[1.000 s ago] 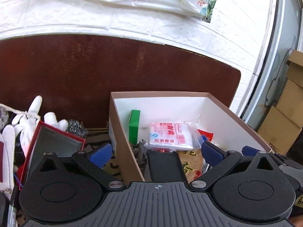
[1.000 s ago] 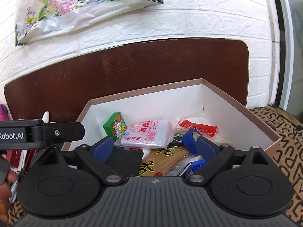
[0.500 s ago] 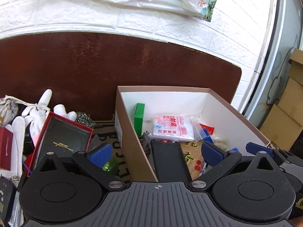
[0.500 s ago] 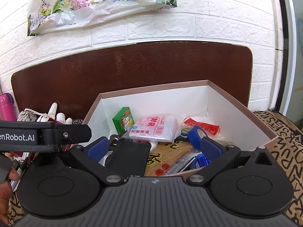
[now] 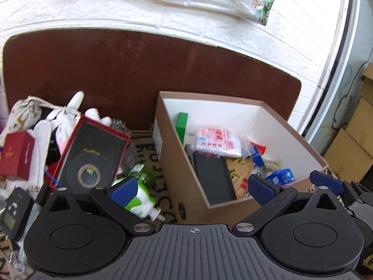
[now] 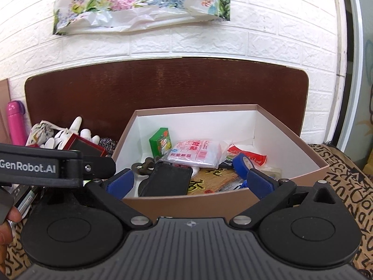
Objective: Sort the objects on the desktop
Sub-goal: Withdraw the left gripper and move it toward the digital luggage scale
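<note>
A brown cardboard box (image 5: pixel 177 177) (image 6: pixel 209 201) with white inner walls holds a black phone (image 5: pixel 213 177) (image 6: pixel 166 180), a green carton (image 6: pixel 160 141), a white packet with red print (image 6: pixel 195 155), a blue tape roll (image 6: pixel 241 164) and other small items. My left gripper (image 5: pixel 194 190) is open above the box's near left corner, empty. My right gripper (image 6: pixel 187 182) is open over the box's front wall, empty. Left of the box lie a green-and-white bottle (image 5: pixel 139 194), a red-framed black case (image 5: pixel 92 157), white gloves (image 5: pixel 67 116) and a red carton (image 5: pixel 16 155).
A brown board (image 6: pixel 163 84) stands against the white brick wall behind the box. A pink flask (image 6: pixel 15 121) stands far left. A patterned cloth (image 6: pixel 349 186) covers the surface. Cardboard cartons (image 5: pixel 354 135) are stacked at the right. A black device (image 5: pixel 11 212) lies at the near left.
Both grippers have pulled back and risen from the box. The black phone now lies inside the box. More of the clutter on the left, including the green bottle, has come into view.
</note>
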Demonstrator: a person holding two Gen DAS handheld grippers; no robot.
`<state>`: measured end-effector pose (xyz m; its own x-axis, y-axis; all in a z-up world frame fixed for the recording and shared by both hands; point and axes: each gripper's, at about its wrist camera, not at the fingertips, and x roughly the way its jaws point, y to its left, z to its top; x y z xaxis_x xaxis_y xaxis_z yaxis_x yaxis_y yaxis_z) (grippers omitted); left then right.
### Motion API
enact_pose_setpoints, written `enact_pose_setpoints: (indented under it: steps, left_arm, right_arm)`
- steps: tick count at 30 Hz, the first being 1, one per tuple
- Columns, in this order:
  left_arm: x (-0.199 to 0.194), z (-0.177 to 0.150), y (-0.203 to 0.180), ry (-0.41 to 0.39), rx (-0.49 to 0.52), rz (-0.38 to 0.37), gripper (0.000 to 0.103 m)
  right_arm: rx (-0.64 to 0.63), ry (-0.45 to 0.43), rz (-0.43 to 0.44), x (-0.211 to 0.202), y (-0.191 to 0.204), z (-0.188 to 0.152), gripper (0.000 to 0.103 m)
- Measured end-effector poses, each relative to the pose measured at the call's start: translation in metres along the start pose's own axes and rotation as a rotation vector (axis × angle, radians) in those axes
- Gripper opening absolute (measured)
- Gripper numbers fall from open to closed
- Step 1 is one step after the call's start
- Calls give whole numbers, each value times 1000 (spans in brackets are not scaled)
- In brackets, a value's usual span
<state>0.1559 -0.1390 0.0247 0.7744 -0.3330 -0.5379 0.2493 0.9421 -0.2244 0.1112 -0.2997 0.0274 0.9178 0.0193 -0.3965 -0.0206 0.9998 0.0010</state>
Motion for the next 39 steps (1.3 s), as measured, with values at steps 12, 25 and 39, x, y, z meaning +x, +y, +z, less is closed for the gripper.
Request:
enact_pose_setpoints:
  steps: [12, 25, 39]
  left_arm:
    - [-31, -25, 14, 27, 7, 46, 103]
    - [-61, -59, 50, 52, -47, 112, 103]
    - [-93, -108, 117, 52, -194, 183, 103]
  right_arm:
    - [22, 32, 14, -26, 24, -22, 103]
    - [42, 89, 80, -38, 64, -47, 103]
    - [-76, 165, 192, -34, 131, -74, 103]
